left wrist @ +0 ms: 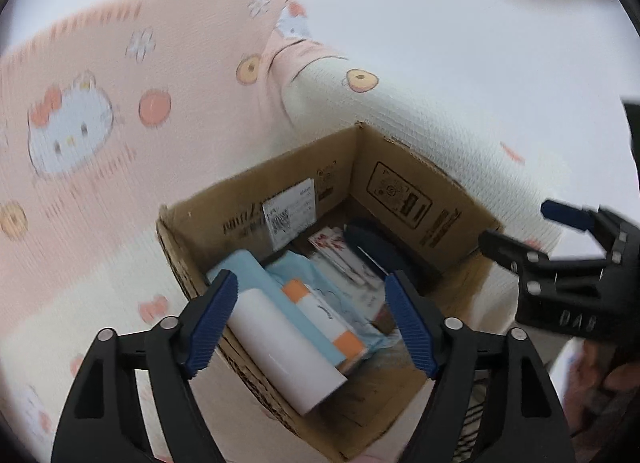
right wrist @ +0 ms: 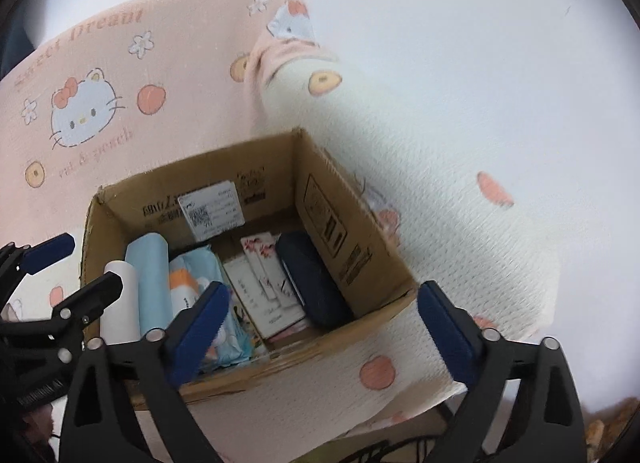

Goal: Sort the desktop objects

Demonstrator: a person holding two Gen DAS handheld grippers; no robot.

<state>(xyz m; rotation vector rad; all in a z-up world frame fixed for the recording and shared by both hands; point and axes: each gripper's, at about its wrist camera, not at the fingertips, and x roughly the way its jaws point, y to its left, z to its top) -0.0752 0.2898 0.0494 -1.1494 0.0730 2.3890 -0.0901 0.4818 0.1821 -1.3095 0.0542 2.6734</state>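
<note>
The cardboard box [right wrist: 352, 259] holds the sorted items side by side, so we judge our left gripper [left wrist: 310, 319] and right gripper [right wrist: 324, 331], fingers apart, hover empty.

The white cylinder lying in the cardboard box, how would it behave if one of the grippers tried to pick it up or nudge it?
The white cylinder looks smooth and round, so it could slip between pads and would probably roll if nudged sideways. It lies against the cardboard box wall beside a light blue roll, which may hold it in place. It looks stiff rather than floppy; its weight cannot be judged.
</note>
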